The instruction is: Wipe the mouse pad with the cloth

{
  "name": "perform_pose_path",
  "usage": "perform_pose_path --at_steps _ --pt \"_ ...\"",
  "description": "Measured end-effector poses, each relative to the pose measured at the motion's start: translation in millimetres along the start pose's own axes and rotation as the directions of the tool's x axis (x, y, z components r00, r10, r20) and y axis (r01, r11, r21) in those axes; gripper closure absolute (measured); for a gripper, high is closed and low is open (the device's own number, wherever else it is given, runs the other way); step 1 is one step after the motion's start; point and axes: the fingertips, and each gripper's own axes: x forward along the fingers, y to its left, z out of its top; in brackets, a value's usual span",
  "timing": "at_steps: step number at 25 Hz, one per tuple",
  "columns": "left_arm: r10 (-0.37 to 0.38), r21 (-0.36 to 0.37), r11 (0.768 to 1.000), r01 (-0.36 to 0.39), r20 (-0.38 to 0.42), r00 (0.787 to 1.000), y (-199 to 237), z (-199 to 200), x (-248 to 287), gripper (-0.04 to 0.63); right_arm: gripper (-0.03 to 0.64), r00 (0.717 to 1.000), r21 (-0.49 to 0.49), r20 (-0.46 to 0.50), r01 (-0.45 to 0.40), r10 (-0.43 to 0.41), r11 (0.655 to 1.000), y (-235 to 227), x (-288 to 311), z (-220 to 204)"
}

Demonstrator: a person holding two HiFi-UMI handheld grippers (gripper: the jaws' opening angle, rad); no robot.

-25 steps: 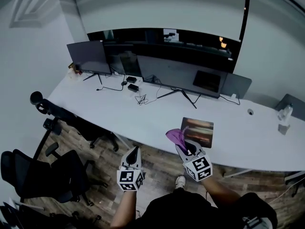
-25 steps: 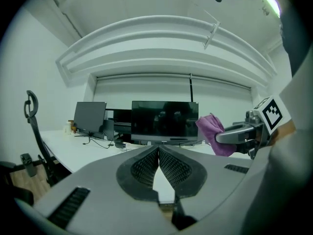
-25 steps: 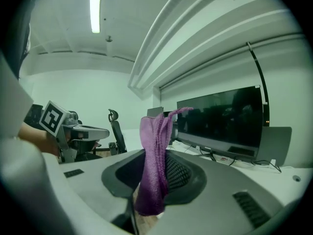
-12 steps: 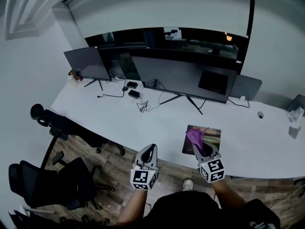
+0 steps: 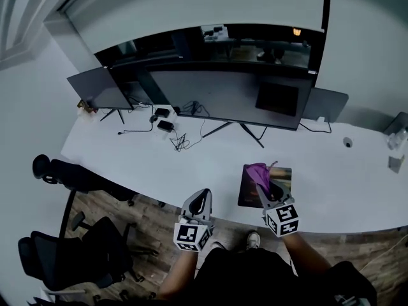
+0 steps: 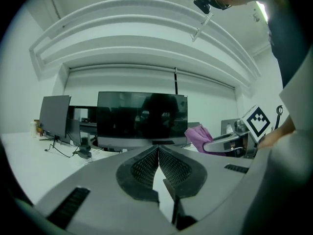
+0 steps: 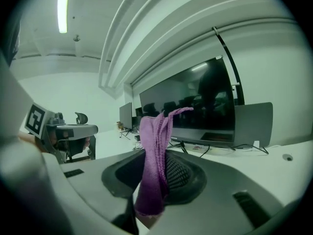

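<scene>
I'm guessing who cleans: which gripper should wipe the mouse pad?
Right. The right gripper holds the purple cloth over the mouse pad; the left gripper is shut, empty, short of the desk.

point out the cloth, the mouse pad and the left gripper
cloth (image 7: 154,160): right gripper view, on its bunched middle between the fingers
mouse pad (image 5: 247,196): head view, on its bare near-left corner
left gripper (image 6: 158,150): left gripper view, where its closed fingertips meet
</scene>
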Motion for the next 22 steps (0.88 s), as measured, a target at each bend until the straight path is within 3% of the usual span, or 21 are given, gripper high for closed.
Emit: perform_pose_path --at_steps 12,22 --pt "-0.148 0.005 0.989 0.149 -0.087 0.985 20.8 -23.7 57.0 0.575 0.505 0.988 0.018 -0.067 0.138 -0.136 0.990 -24.4 32.8 -16.9" --pt "-0.235 -0.057 0.972 0.229 -0.142 0.962 36.4 -54.2 88.8 0.575 0.505 0.960 0.070 -0.178 0.231 -0.216 0.970 -42.6 56.5 -54.0"
